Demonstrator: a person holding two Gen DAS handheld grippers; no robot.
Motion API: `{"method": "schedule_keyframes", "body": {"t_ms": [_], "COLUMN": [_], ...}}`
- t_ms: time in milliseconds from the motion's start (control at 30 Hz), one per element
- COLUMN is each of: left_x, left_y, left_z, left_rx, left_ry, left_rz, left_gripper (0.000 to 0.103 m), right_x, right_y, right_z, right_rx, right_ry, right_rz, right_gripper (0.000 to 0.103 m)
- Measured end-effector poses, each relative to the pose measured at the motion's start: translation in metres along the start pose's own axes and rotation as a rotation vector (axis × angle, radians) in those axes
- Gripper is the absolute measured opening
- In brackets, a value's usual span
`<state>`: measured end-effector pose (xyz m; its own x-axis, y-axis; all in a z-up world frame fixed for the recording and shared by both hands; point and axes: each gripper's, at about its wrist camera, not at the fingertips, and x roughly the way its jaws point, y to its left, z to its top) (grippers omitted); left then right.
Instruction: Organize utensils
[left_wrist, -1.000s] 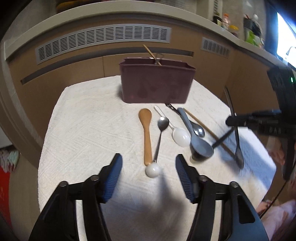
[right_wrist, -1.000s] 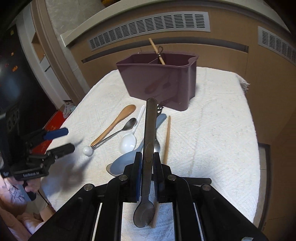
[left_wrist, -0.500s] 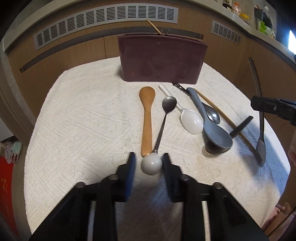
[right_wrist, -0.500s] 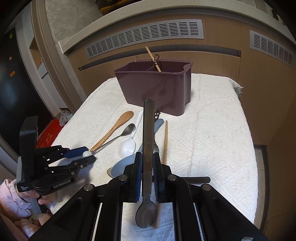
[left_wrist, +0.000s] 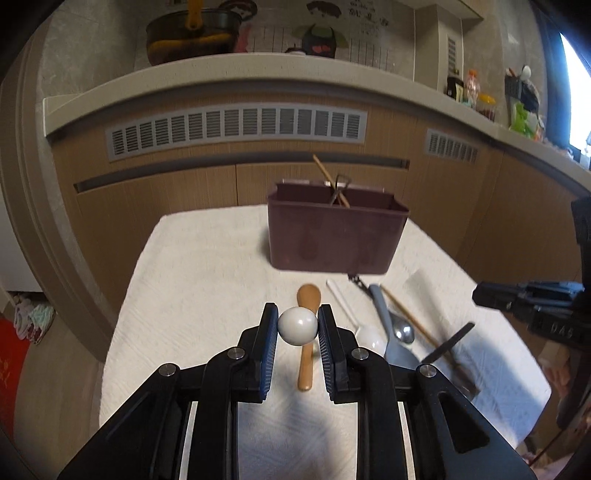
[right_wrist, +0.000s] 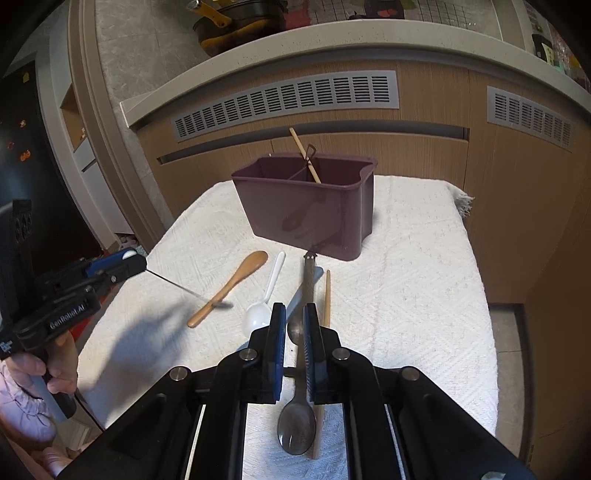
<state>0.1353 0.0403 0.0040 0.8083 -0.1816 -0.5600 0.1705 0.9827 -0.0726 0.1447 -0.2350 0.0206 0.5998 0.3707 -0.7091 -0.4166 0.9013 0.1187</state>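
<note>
White lettering reading "GenRobot.AI" runs along the side of the black handheld left gripper (right_wrist: 122, 263), seen from the right wrist camera. In the left wrist view, the black body of the right gripper (left_wrist: 491, 295) carries faint raised letters that look like "DAS", too blurred to confirm. The wall posters above the counter carry no readable writing.

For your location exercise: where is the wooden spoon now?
In both views the wooden spoon lies on the white cloth, left of the white plastic spoon, before the maroon caddy.
</note>
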Motion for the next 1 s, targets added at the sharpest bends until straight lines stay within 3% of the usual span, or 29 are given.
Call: {"method": "schedule_keyframes", "body": {"t_ms": [167,267,367,400,600,633,700,733,833,900,1000], "left_x": [-0.009,-0.015,-0.022,-0.024,-0.027,-0.027,-0.025,-0.025,-0.023,-0.023,-0.021], "left_y": [0.0,0.003,0.007,0.008,0.012,0.013,0.014,0.015,0.016,0.017,0.022], "left_z": [0.011,0.013,0.017,0.018,0.02,0.02,0.02,0.019,0.018,0.017,0.017], "left_rx": [-0.002,-0.009,-0.016,-0.019,-0.023,-0.027,-0.036,-0.04,-0.045,-0.046,-0.064], "left_ry": [-0.036,-0.049,-0.064,-0.07,-0.083,-0.083,-0.08,-0.077,-0.072,-0.075,-0.075], "left_rz": [-0.002,0.003,0.005,0.007,0.014,0.014,0.011,0.009,0.004,0.008,0.003], "left_gripper": [0.023,0.023,0.023,0.023,0.023,0.023,0.023,0.023,0.023,0.023,0.023], "right_x": [-0.001,0.012,0.027,0.033,0.057,0.059,0.064,0.068,0.084,0.096,0.115], "right_y": [0.005,0.004,0.0,-0.003,-0.005,0.0,0.012,0.018,0.028,0.025,0.021], "right_z": [0.004,0.001,-0.005,-0.006,-0.009,-0.009,-0.011,-0.012,-0.008,0.001,0.013], "right_rx": [-0.029,-0.074,-0.095,-0.073,0.042,0.043,0.065,0.068,0.045,0.055,0.058], "right_ry": [0.008,0.075,0.141,0.162,0.23,0.236,0.25,0.254,0.267,0.257,0.26], "right_rz": [-0.022,-0.048,-0.07,-0.063,0.021,0.03,0.05,0.047,-0.035,-0.082,-0.136], "right_gripper": [0.006,0.008,0.022,0.028,0.028,0.031,0.056,0.06,0.053,0.036,0.032]}}
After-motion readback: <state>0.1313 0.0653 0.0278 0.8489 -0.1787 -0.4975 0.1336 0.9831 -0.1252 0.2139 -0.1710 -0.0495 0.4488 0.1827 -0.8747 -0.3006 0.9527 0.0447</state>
